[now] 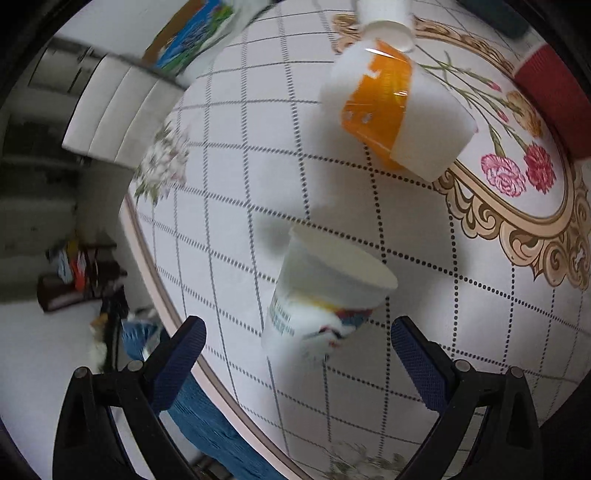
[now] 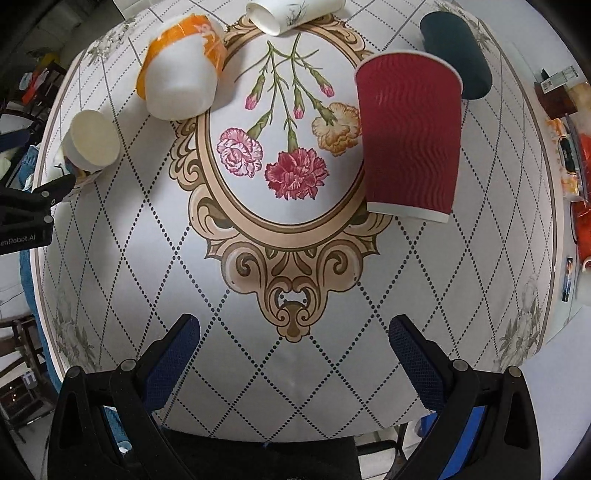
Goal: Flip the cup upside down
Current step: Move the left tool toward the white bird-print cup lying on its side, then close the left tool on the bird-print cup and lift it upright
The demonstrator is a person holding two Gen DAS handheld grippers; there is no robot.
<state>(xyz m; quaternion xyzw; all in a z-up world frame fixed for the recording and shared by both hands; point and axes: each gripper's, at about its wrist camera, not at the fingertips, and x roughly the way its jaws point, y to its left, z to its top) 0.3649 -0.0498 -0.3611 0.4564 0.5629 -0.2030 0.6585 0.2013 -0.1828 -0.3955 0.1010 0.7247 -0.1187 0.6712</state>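
Observation:
A white paper cup with coloured print (image 1: 325,295) stands upright, mouth up, near the table's left edge. It also shows in the right wrist view (image 2: 90,144). My left gripper (image 1: 295,350) is open, its blue-padded fingers apart just short of the cup's base. Part of that gripper shows at the left of the right wrist view (image 2: 40,199). My right gripper (image 2: 293,343) is open and empty over the near part of the table.
A white-and-orange cup (image 2: 181,70) and a red ribbed cup (image 2: 410,136) stand upside down. A white cup (image 2: 291,13) lies on its side at the back. A dark teal cup (image 2: 456,51) is at the back right. The table edge (image 1: 162,295) runs close left of the printed cup.

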